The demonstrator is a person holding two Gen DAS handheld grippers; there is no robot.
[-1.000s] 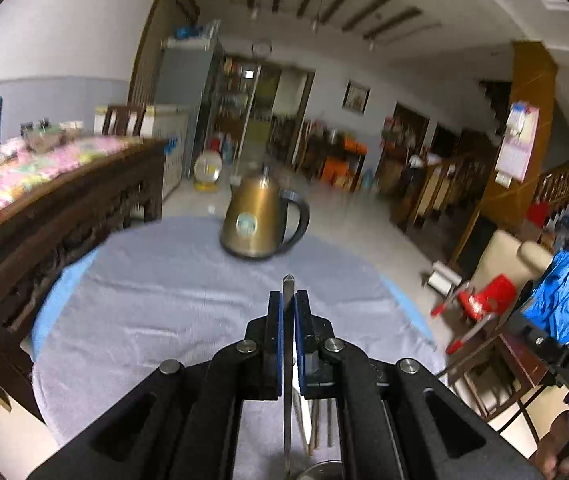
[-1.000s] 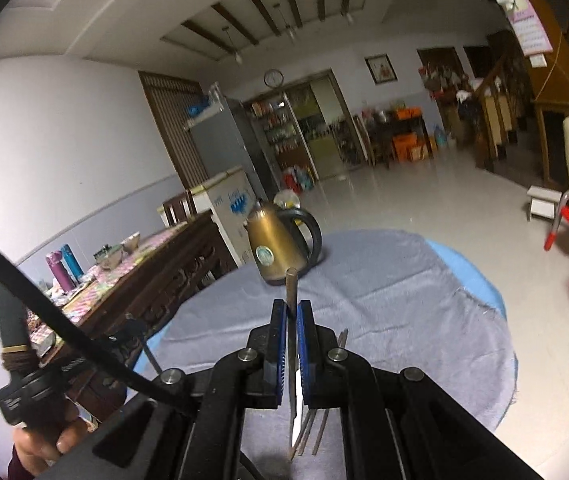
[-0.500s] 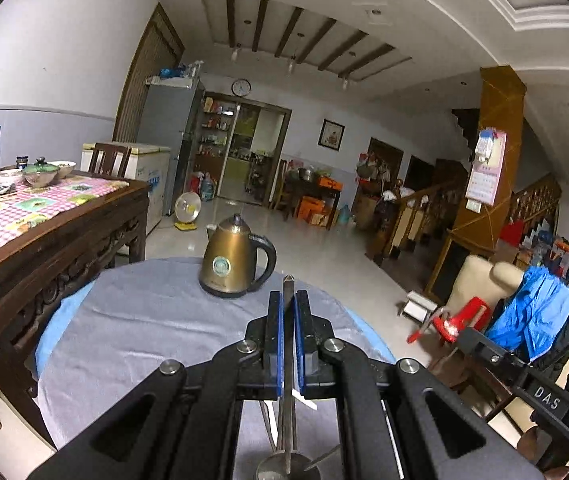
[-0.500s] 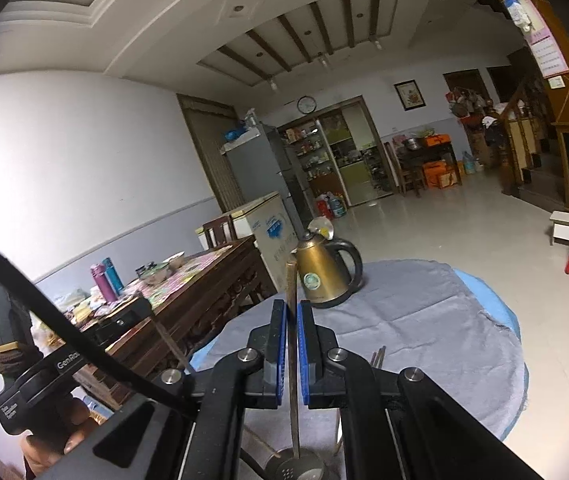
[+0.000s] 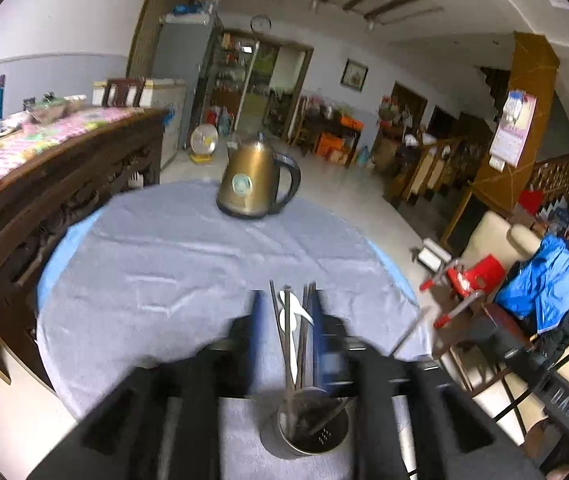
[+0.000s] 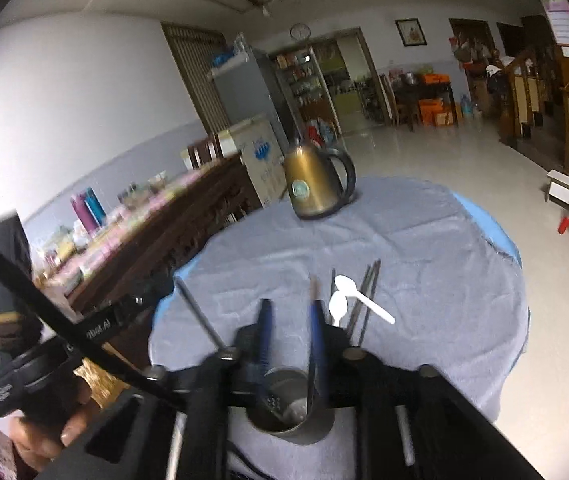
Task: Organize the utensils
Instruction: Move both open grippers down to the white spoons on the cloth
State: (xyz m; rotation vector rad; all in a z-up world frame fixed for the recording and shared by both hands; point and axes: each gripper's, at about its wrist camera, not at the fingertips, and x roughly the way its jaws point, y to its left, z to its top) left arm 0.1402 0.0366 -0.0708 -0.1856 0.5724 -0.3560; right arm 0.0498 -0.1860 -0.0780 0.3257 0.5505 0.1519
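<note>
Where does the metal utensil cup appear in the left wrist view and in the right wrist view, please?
Left wrist view: the metal utensil cup sits at bottom centre, just right of the midline, below the tongs, with utensils standing in it.
Right wrist view: it sits at bottom centre, below the tongs.
Shared landmark: the gold kettle stands at the far side of the grey cloth.

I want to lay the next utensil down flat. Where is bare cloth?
Free: the wide grey cloth between the kettle and the grippers, towards the sideboard side. Crowded: the near edge, with the metal cup, spoons and chopsticks.
</note>
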